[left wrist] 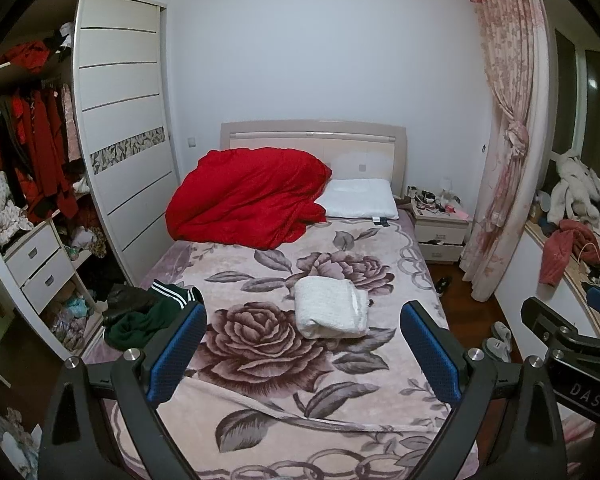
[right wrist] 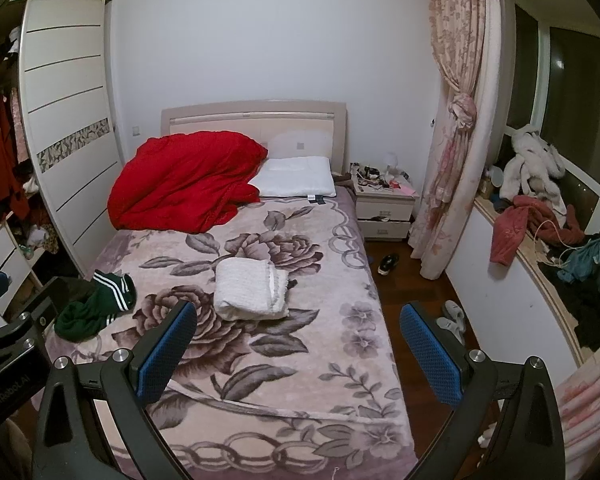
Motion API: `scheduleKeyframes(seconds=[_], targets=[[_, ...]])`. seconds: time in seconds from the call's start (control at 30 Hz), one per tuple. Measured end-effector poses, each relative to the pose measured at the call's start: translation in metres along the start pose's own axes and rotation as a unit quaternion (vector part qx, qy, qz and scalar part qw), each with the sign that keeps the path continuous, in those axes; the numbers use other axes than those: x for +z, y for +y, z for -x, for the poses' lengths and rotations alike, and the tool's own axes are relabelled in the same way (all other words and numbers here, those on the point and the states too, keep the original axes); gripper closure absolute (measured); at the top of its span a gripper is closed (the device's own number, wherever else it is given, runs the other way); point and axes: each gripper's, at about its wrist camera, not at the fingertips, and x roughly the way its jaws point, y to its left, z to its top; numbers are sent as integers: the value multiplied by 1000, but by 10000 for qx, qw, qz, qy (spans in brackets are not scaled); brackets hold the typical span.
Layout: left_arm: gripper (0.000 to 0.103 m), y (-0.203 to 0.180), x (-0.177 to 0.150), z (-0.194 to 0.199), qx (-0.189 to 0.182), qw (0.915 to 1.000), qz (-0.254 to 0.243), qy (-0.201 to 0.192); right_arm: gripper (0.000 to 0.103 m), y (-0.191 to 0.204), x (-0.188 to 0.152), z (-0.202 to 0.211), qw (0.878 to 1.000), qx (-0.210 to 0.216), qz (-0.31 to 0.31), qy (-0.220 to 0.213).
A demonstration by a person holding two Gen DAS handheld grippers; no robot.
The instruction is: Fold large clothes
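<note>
Left claw [left wrist: 304,350] and right claw [right wrist: 298,346] both released above bed [left wrist: 260,420], folded white garment [left wrist: 332,308] mid-bed, green garment [left wrist: 148,312] at left edge, red quilt [left wrist: 248,196] far left beside pillow [left wrist: 360,198].

red quilt [left wrist: 248,196], white pillow [left wrist: 360,198], open wardrobe [left wrist: 120,128], floral curtain [left wrist: 508,120]

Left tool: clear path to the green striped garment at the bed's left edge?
Probably yes. The left tool is open and empty, and the green striped garment lies uncovered on the floral blanket just beside its left finger, with nothing between them. The folded white towel sits apart.
</note>
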Motion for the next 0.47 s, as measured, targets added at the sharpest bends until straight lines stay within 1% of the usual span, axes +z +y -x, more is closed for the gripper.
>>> scheduleKeyframes(seconds=[0.2, 0.47], targets=[[4, -1, -1, 1, 19, 10000, 11, -2, 0, 0, -2, 2, 10000, -6, 7, -1], [4, 1, 10, 8, 44, 10000, 15, -28, 0, 0, -8, 8, 10000, -23, -14, 7]])
